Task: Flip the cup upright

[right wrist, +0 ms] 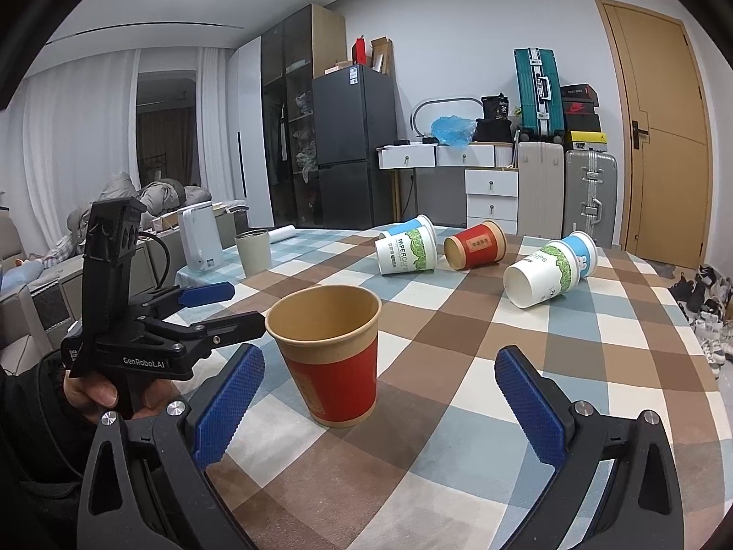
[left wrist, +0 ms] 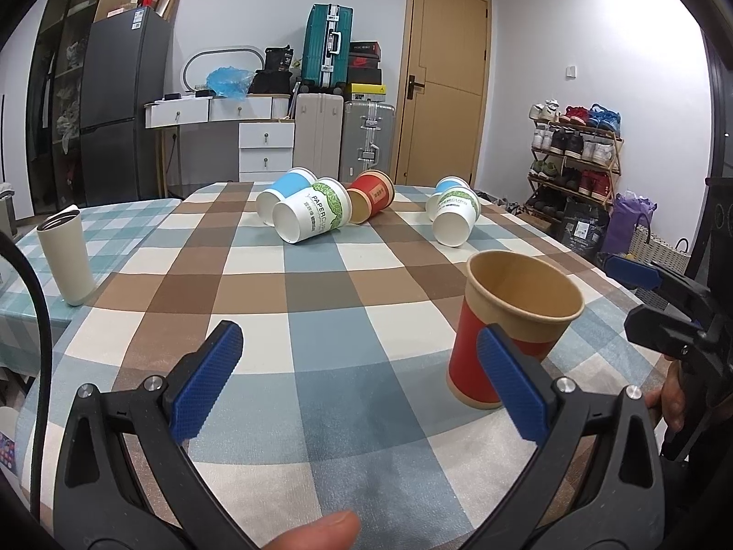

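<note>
A red and brown paper cup (left wrist: 508, 321) stands upright on the checked tablecloth (left wrist: 320, 284); it also shows in the right wrist view (right wrist: 332, 357). My left gripper (left wrist: 362, 380) is open and empty, its right finger just in front of the cup. My right gripper (right wrist: 380, 394) is open and empty, with the cup standing ahead between its fingers, nearer the left one. Several cups lie on their sides farther back: a green-print one (left wrist: 314, 215), a blue one (left wrist: 284, 192), a red one (left wrist: 371, 195) and a pair (left wrist: 456, 215).
A beige tumbler (left wrist: 66, 256) stands upright at the table's left edge. A white kettle (right wrist: 199, 238) sits on a side surface beyond it. The left gripper's body (right wrist: 137, 321) shows to the left of the cup in the right wrist view. Suitcases, drawers and a fridge stand behind.
</note>
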Available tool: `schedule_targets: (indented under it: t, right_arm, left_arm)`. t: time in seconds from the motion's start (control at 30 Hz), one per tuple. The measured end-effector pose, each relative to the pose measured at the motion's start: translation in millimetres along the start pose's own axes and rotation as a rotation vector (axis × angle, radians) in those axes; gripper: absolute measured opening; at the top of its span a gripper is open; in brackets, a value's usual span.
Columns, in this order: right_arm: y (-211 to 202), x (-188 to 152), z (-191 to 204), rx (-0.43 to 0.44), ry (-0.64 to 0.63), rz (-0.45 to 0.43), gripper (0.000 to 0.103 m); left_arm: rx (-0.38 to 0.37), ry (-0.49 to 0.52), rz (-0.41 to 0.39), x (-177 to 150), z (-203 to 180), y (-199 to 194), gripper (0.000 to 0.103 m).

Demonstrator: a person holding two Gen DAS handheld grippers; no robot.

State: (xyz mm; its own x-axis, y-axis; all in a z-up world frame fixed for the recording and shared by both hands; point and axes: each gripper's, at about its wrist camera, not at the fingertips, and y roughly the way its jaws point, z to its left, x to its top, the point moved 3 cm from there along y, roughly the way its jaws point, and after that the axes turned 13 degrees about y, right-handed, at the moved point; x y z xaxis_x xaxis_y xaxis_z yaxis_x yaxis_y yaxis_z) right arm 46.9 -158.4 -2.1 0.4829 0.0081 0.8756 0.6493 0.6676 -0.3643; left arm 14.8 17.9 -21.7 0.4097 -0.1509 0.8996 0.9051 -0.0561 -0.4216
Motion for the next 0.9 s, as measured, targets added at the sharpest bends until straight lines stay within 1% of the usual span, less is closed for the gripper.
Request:
schedule_targets:
  t: [0.9]
  right_arm:
    - [2.1,-2.2,1.8,0.002,0.007,0.012,0.103]
  left_arm:
    - [0.002,-0.001,-0.002,-0.8,0.9,-0.7,0.102]
